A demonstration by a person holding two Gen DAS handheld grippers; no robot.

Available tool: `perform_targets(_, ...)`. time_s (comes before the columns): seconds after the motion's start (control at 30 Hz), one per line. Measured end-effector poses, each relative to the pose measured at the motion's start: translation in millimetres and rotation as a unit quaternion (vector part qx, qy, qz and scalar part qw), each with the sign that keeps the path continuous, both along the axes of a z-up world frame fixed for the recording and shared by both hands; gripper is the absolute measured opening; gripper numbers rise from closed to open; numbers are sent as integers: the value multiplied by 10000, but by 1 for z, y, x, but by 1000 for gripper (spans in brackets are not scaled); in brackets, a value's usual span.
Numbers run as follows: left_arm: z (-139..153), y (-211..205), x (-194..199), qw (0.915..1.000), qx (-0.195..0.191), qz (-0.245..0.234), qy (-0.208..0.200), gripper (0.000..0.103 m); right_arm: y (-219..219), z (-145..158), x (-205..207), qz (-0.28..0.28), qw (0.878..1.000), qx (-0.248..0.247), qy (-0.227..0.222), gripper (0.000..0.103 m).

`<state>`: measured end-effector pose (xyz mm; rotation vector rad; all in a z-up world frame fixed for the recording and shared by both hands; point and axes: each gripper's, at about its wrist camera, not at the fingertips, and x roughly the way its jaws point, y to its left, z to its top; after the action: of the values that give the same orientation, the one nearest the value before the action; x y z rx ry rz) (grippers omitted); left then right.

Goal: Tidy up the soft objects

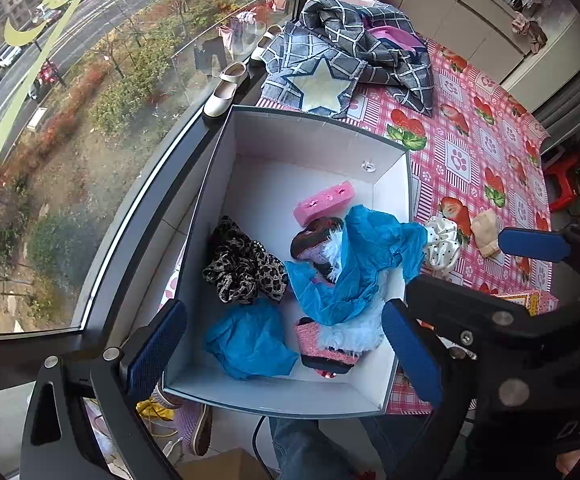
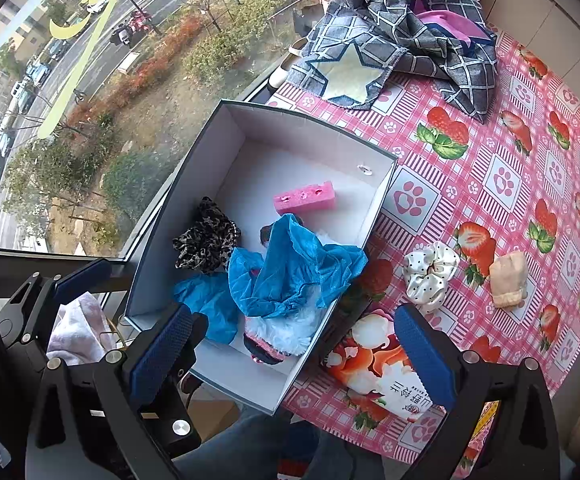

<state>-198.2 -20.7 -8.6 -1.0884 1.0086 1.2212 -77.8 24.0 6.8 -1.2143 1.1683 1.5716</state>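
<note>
Strawberry tablecloth (image 2: 490,184) by window (image 1: 69,120); box (image 2: 310,128) on it; both grippers' fingers wide.

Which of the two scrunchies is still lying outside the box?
The white polka-dot scrunchie: it lies on the strawberry tablecloth beside the beige sock. The leopard-print scrunchie already sits inside the white box.
</note>
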Motion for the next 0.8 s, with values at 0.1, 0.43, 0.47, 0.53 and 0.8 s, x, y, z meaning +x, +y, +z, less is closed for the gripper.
perform_targets(0.1,0,0,0,10000,4,2,-3,99,-2,1,1,-20,10000,6,2,102)
perform_targets(0.43,1,-3,-3,10000,-22,45,17,99,-5,3,3,-50,10000,21,11,102)
perform_targets(0.47,1,-3,-3,10000,-20,43,15,99,-5,3,2,-50,10000,22,10,102)
perform_targets(0.53,1,-4,-2,10000,-17,41,19,99,-5,3,2,-49,10000,22,13,102)
perform_targets(0.8,-1,-7,-2,10000,-46,49,27,99,-6,4,2,-45,10000,24,12,102)
